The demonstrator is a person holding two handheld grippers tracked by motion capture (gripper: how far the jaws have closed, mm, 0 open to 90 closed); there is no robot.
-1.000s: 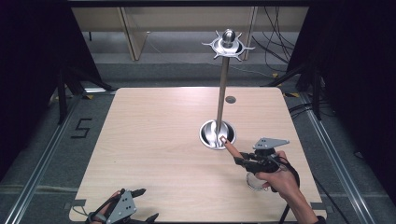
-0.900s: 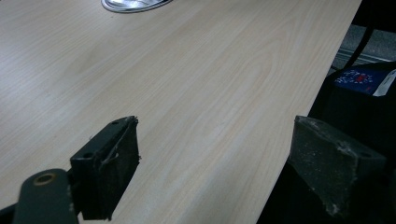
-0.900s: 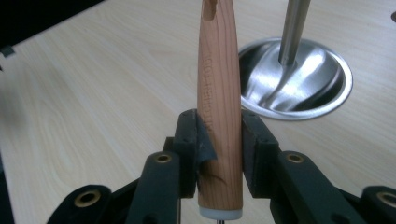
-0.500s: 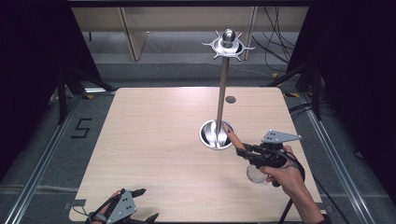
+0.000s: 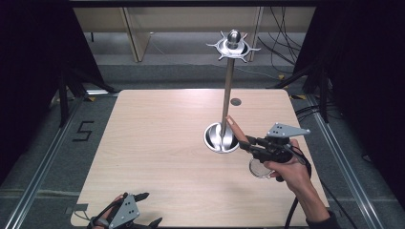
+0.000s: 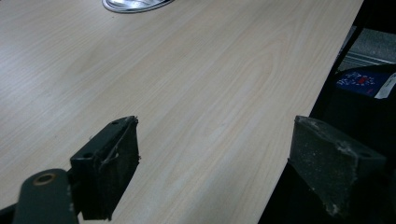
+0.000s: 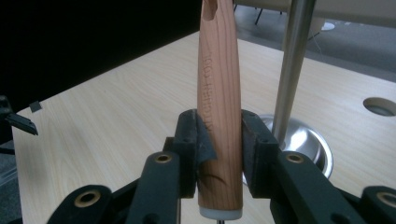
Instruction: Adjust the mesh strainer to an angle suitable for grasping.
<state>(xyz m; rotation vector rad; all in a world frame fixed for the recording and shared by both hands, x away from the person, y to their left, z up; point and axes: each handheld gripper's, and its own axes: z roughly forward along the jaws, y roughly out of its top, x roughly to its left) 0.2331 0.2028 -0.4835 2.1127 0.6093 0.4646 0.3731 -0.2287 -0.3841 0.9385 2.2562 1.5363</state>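
Note:
My right gripper (image 5: 244, 143) is shut on a tapered wooden handle (image 5: 235, 130), which slants up and to the left beside the pole (image 5: 228, 95) of a metal stand. In the right gripper view both pads press the handle (image 7: 219, 84) near its lower end, with the pole (image 7: 292, 65) just to its right. A round, clear-looking head (image 5: 260, 168) hangs below the hand at the handle's other end. The stand has a dished round base (image 5: 221, 138) and a spiked crown (image 5: 233, 45) on top. My left gripper (image 5: 150, 208) rests open at the table's near left edge, and nothing lies between its jaws (image 6: 215, 135).
The light wooden table (image 5: 157, 143) has a small round hole (image 5: 235, 101) behind the stand. Dark curtains flank both sides. Metal floor rails (image 5: 43, 162) run along the table, and cables (image 5: 305, 112) lie at the far right.
My right gripper has risen with the wooden handle, lifting its round head off the table. The left gripper has stayed put.

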